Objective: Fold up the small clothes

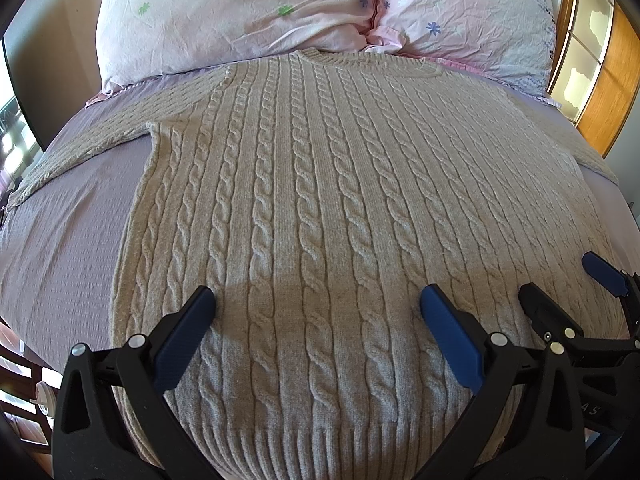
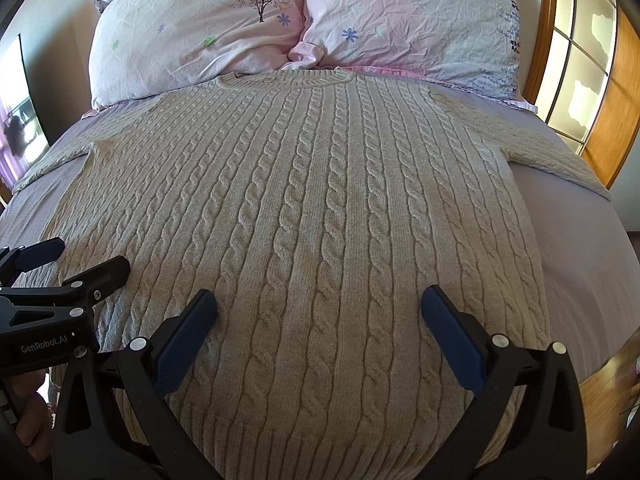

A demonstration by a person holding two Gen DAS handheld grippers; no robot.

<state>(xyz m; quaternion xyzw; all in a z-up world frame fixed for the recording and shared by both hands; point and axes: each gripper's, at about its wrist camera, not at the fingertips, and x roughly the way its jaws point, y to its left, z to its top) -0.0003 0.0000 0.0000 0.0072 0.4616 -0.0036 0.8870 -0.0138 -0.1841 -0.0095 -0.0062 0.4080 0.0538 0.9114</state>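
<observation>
A beige cable-knit sweater lies flat and spread on the bed, neck toward the pillows, hem nearest me, both sleeves out to the sides. It fills the right wrist view too. My left gripper is open and empty, hovering over the lower left part of the sweater. My right gripper is open and empty over the lower right part. Each gripper shows in the other's view: the right one at the right edge, the left one at the left edge.
The bed has a lilac sheet. Two pink floral pillows lie at the head. A wooden-framed window or door stands at the right. A dark screen stands at the left. Wood floor shows at the bed's right edge.
</observation>
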